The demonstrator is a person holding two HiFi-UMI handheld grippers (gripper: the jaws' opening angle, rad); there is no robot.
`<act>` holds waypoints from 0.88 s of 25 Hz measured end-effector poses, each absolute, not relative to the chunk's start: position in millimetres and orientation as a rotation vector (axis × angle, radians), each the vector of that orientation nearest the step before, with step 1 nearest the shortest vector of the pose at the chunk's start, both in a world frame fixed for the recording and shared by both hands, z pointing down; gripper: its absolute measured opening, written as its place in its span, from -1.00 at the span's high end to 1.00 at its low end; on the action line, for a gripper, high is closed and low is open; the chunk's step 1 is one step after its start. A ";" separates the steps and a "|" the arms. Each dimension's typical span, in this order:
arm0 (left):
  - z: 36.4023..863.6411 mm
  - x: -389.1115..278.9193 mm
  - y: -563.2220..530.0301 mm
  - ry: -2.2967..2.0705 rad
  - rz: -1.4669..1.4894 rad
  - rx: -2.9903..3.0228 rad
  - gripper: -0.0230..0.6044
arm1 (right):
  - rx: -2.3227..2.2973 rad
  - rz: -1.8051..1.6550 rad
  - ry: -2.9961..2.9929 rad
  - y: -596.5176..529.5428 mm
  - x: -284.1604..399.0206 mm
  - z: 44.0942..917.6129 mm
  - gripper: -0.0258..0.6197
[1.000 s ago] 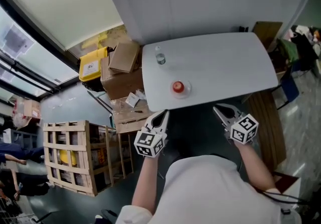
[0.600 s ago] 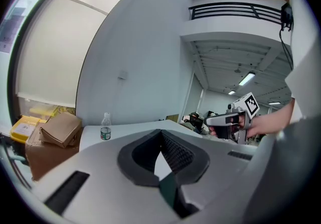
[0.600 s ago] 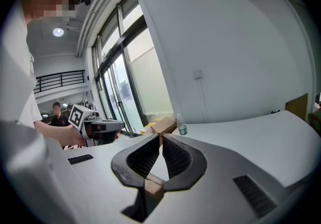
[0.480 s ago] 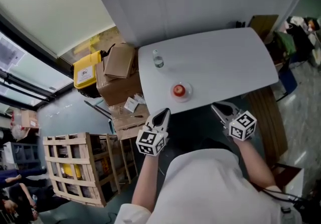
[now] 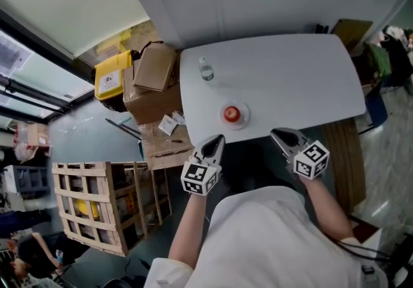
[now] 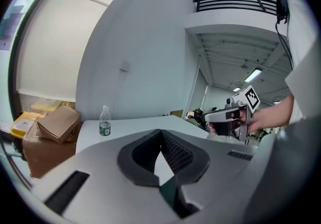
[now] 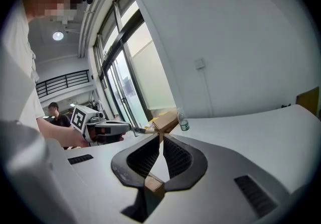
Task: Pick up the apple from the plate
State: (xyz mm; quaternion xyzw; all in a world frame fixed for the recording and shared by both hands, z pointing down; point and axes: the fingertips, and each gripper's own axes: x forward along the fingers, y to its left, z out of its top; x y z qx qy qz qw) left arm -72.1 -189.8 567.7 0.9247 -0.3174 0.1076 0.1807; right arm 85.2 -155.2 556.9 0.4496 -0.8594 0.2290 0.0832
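The left gripper (image 6: 161,132) has its jaws together and empty, facing a white table (image 6: 135,126) where a water bottle (image 6: 104,121) stands upright; a cardboard box (image 6: 57,123) sits beside the table.

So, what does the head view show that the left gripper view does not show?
Only the head view shows the apple on its plate, and the wooden crate. Only the left gripper view shows the left gripper close up, jaws shut with nothing between them, and a ceiling light. Both show the white table, the water bottle, the cardboard box and the right gripper.
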 end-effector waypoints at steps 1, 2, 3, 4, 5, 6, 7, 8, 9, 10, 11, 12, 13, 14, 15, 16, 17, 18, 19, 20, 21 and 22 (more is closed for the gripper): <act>571.5 -68.3 -193.8 -0.909 0.307 2.604 0.93 | 1.319 0.683 -2.573 -161.7 87.4 558.9 0.80; 575.1 -64.6 -198.1 -0.925 0.310 2.594 0.93 | 1.294 0.685 -2.579 -168.6 89.7 560.4 0.80; 578.8 -61.1 -202.3 -0.943 0.316 2.583 0.91 | 1.267 0.693 -2.585 -175.2 91.7 561.1 0.80; 582.9 -57.7 -205.9 -0.960 0.325 2.569 0.90 | 1.239 0.704 -2.591 -181.1 93.4 561.6 0.80; 587.6 -54.4 -209.0 -0.976 0.336 2.556 0.89 | 1.210 0.715 -2.597 -186.4 95.0 562.6 0.80; 592.9 -50.9 -212.2 -0.988 0.346 2.542 0.88 | 1.184 0.722 -2.601 -191.4 96.8 564.3 0.80; 598.9 -47.4 -215.5 -0.996 0.358 2.528 0.88 | 1.161 0.728 -2.605 -196.6 99.0 566.7 0.80; 605.6 -44.1 -218.9 -1.002 0.370 2.514 0.86 | 1.139 0.733 -2.609 -201.6 101.3 569.6 0.80; 612.7 -41.2 -222.0 -1.006 0.382 2.499 0.83 | 1.120 0.741 -2.611 -206.3 103.8 572.8 0.80; 620.0 -38.8 -225.1 -1.012 0.396 2.483 0.79 | 1.103 0.750 -2.610 -210.5 106.4 576.2 0.80; 627.6 -37.1 -228.3 -1.020 0.410 2.465 0.75 | 1.086 0.761 -2.608 -214.6 109.0 579.5 0.80; 635.3 -35.8 -231.8 -1.030 0.427 2.446 0.72 | 1.068 0.771 -2.606 -218.5 111.6 582.8 0.80; 643.3 -34.7 -235.6 -1.039 0.444 2.427 0.69 | 1.050 0.782 -2.604 -222.2 114.1 586.2 0.80; 651.2 -33.6 -239.5 -1.048 0.461 2.409 0.67 | 1.030 0.792 -2.603 -225.4 116.4 589.7 0.80; 658.9 -32.1 -243.3 -1.055 0.478 2.392 0.65 | 1.011 0.803 -2.601 -228.3 118.5 593.1 0.80; 666.2 -30.4 -247.0 -1.061 0.495 2.378 0.62 | 0.994 0.814 -2.597 -231.0 120.5 596.6 0.80; 673.1 -28.6 -250.6 -1.067 0.511 2.365 0.60 | 0.977 0.826 -2.592 -233.7 122.1 600.3 0.80; 679.7 -26.8 -254.5 -1.072 0.525 2.352 0.58 | 0.960 0.839 -2.587 -236.5 123.2 604.2 0.80; 686.2 -25.1 -258.7 -1.076 0.536 2.339 0.55 | 0.941 0.852 -2.584 -239.4 123.6 608.2 0.80; 692.9 -23.6 -263.0 -1.079 0.547 2.326 0.49 | 0.921 0.864 -2.581 -242.5 123.4 612.1 0.80; 700.3 -22.1 -267.1 -1.081 0.559 2.313 0.44 | 0.901 0.874 -2.579 -245.6 122.8 615.9 0.80; 708.5 -21.0 -270.7 -1.082 0.574 2.297 0.40 | 0.882 0.882 -2.576 -248.5 122.1 619.5 0.80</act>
